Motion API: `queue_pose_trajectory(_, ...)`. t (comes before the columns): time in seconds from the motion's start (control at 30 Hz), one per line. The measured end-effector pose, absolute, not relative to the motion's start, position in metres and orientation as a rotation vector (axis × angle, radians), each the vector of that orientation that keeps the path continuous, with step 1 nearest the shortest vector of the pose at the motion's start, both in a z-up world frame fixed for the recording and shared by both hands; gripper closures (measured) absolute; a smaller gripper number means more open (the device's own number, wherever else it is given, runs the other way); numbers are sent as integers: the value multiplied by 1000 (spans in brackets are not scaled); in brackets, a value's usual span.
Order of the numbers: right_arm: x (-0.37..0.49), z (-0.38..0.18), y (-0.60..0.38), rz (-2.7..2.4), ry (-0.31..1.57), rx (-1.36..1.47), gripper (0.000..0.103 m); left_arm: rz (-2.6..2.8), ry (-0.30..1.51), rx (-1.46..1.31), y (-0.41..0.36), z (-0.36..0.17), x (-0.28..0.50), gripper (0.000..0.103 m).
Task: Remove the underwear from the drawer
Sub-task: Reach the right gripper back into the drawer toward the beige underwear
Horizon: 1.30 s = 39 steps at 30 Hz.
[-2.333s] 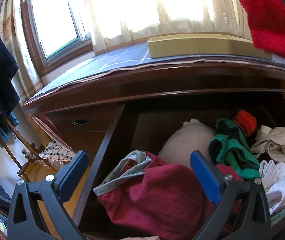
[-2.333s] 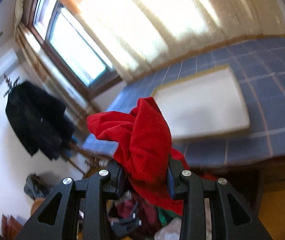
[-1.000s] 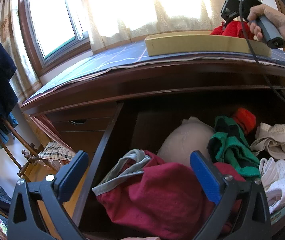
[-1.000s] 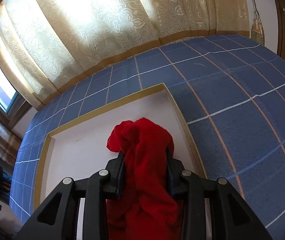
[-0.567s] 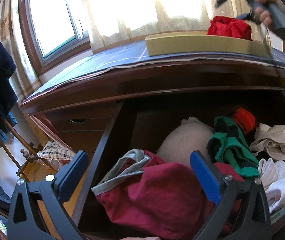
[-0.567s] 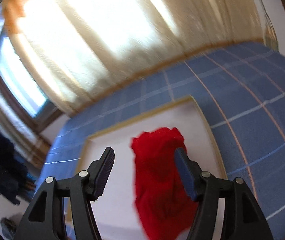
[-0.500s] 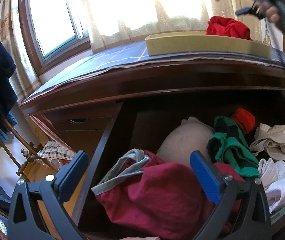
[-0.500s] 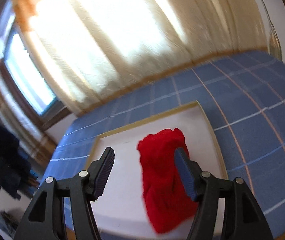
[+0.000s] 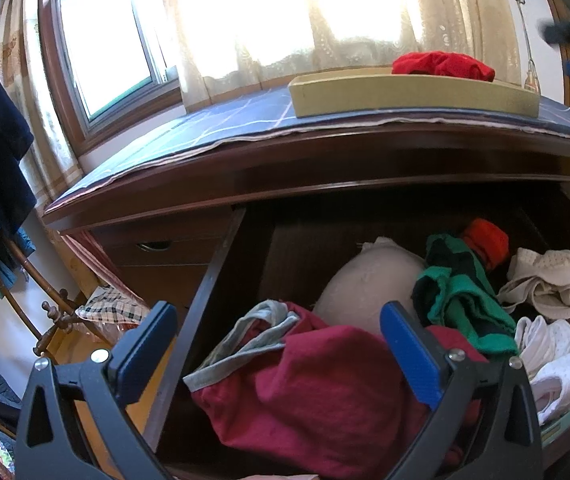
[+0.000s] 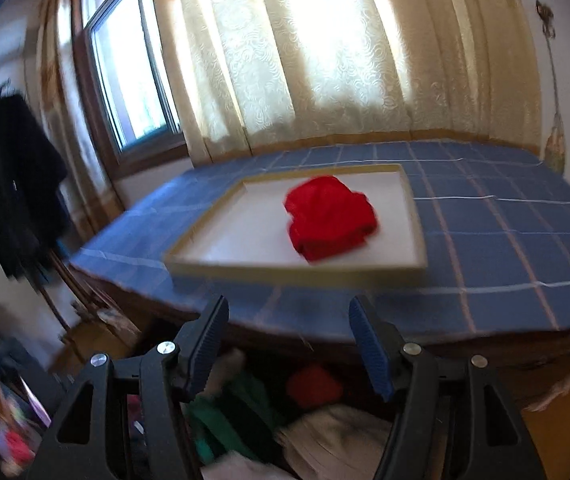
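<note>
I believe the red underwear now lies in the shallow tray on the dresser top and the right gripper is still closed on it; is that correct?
Not quite. The red underwear does lie in the shallow tray on the dresser top, but the right gripper has just opened and holds nothing; its fingers stand apart, well clear of the cloth. The right wrist view shows this.

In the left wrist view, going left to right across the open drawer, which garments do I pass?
Maroon garment with grey waistband → beige padded piece → green and black garment → small orange-red item → cream lacy bundle.
</note>
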State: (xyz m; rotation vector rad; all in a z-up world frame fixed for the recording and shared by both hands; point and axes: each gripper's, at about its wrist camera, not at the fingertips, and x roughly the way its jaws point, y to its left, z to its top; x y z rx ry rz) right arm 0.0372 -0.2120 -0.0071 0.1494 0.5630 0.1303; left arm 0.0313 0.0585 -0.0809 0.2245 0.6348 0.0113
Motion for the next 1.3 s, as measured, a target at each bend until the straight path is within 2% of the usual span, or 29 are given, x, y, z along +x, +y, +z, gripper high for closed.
queue_pose_trajectory(0.13, 7, -29, -217, 60, 571, 81, 38, 14, 628, 232, 58, -81, 29, 0)
queue_pose_trajectory(0.43, -14, -96, -234, 81, 785, 76, 38, 24, 622, 240, 56, -80, 26, 0)
queue_pose_trajectory(0.93, 54, -163, -222, 107, 1193, -49, 38, 18, 617, 253, 56, -80, 26, 0)
queue_pose_trajectory(1.3, 74, -175, -206, 70, 1264, -191, 38, 13, 619, 251, 57, -80, 26, 0)
